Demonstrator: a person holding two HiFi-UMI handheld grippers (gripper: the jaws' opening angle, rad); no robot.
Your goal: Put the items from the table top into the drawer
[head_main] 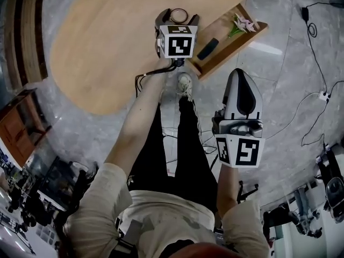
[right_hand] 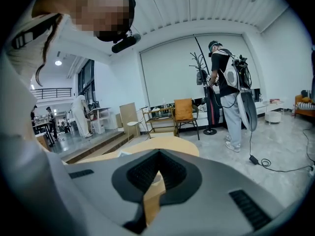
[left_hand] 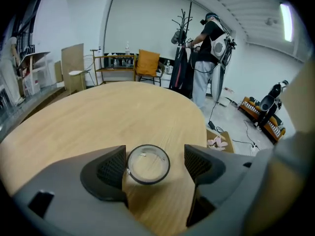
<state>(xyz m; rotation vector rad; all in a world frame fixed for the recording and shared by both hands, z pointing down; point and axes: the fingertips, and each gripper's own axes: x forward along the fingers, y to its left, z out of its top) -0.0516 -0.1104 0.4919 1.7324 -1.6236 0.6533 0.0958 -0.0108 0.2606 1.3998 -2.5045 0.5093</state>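
Note:
A small clear round glass with a dark rim (head_main: 179,15) stands near the right edge of the oval wooden table (head_main: 107,47). My left gripper (head_main: 178,17) is open around it, and in the left gripper view the glass (left_hand: 147,164) sits between the spread pads, closer to the left one. Right of the table a wooden drawer (head_main: 223,59) stands open, holding a pink paper flower (head_main: 244,22) and a black oblong item (head_main: 208,48). My right gripper (head_main: 240,74) hangs lower right over the floor, shut and empty, its pads meeting (right_hand: 158,154).
A person with a backpack rig (left_hand: 209,58) stands by a coat rack beyond the table. A chair with an orange cushion (left_hand: 147,63) and a shelf sit at the far wall. Cables (head_main: 317,95) lie on the marble floor to the right.

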